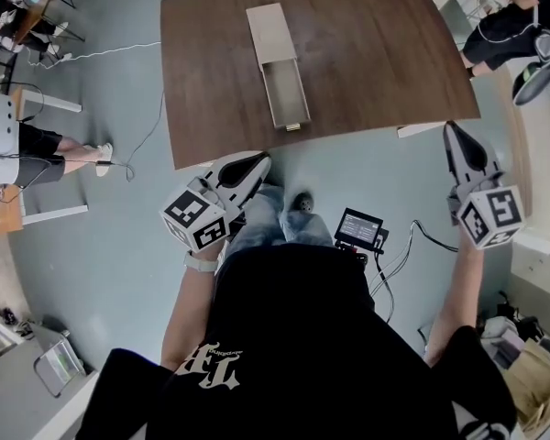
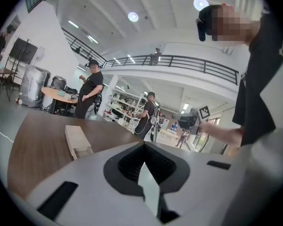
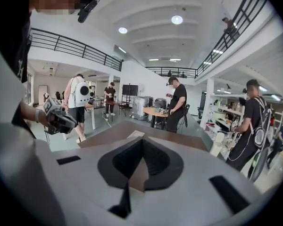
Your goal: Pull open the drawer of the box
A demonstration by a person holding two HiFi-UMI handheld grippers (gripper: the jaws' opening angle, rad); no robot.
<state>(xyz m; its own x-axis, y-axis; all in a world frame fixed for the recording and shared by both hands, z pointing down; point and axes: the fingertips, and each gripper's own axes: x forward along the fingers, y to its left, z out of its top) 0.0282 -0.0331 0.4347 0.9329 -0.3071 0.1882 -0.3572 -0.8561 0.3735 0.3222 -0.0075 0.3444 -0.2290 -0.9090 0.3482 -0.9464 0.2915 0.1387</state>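
The wooden box (image 1: 271, 33) looks light and stiff, its drawer (image 1: 287, 93) best pinched at the front pull (image 1: 293, 127); left tongs (image 1: 259, 162) and right tongs (image 1: 452, 128) sit closed, empty.

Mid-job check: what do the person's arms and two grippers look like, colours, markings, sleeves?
The left gripper and right gripper are pale grey tapered shells with black insets, each carrying a white cube of black square markers. The person wears a black short-sleeved shirt with white lettering and a pale band on the left wrist.
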